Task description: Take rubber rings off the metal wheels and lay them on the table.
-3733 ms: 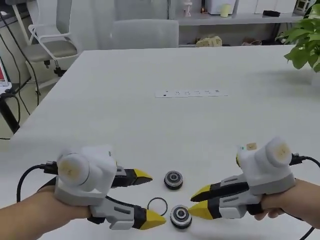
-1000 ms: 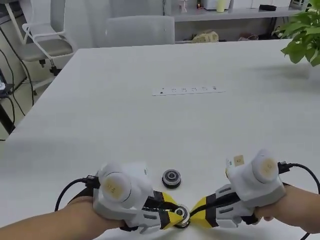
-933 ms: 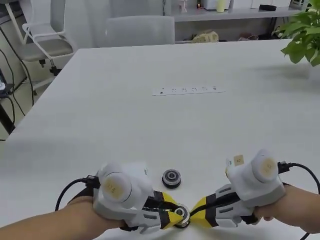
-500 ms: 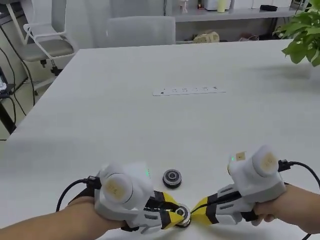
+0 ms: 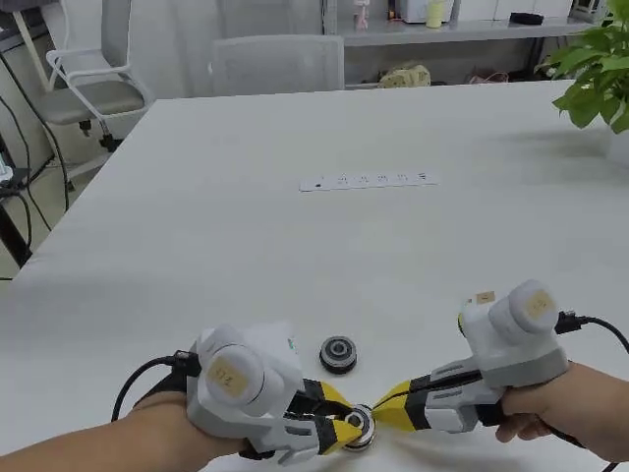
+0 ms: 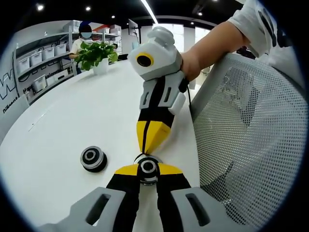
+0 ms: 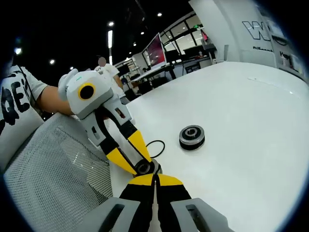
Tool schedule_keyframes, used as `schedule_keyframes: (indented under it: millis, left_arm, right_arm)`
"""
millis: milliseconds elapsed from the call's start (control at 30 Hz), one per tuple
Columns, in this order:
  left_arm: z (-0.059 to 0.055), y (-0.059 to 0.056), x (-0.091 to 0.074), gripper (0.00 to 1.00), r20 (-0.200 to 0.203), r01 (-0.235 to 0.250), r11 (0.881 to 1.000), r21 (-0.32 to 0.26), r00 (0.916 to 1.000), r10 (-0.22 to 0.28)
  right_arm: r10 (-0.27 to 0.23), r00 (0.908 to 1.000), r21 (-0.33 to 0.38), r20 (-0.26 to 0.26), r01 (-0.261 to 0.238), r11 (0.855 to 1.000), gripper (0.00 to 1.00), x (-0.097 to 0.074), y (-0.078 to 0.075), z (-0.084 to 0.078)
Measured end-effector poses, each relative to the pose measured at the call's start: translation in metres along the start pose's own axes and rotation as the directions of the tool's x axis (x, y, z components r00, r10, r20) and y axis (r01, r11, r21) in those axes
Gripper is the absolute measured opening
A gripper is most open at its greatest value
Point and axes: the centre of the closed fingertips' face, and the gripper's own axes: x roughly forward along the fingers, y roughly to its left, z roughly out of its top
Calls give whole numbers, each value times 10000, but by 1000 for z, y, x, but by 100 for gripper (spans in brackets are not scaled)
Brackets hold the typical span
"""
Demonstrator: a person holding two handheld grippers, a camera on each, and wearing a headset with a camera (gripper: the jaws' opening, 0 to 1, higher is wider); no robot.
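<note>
Near the desk's (image 5: 197, 226) front edge, the left gripper's (image 5: 341, 431) jaws clamp a wheel (image 5: 357, 423) while the right gripper's (image 5: 379, 417) jaws, almost shut, seem to nip its ring (image 6: 156, 169); next comes peeling it free and laying it by the loose ring (image 7: 163, 145).

Counter (image 5: 295, 246): white, smooth, matt, slight sheen under the lights. Near wheel (image 7: 144, 167) & far wheel (image 5: 338, 353): bright glossy metal hubs, dull black rubber rims. Loose ring (image 7: 153, 147): thin black rubber, matt. Left claw (image 6: 147, 169) & right claw (image 7: 154, 177): hard plastic w/ satin white/grey shells, smooth yellow tips, matt black mid-sections. Chair back (image 6: 251, 135): grey woven mesh, rough, open-weave. Sleeve (image 6: 251, 19): white cloth.
</note>
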Motion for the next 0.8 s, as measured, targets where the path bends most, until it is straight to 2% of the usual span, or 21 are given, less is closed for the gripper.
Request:
schedule_keyframes:
  millis: [367, 800]
  left_arm:
    - [0, 0, 0, 7, -106, -45, 10000, 13, 9999, 46]
    - [0, 0, 0, 7, -118, -24, 10000, 18, 9999, 24]
  right_arm:
    - [169, 9998, 496, 134, -175, 9986, 0, 0, 4, 2]
    - [360, 9992, 568, 183, -370, 9977, 0, 2, 9, 3]
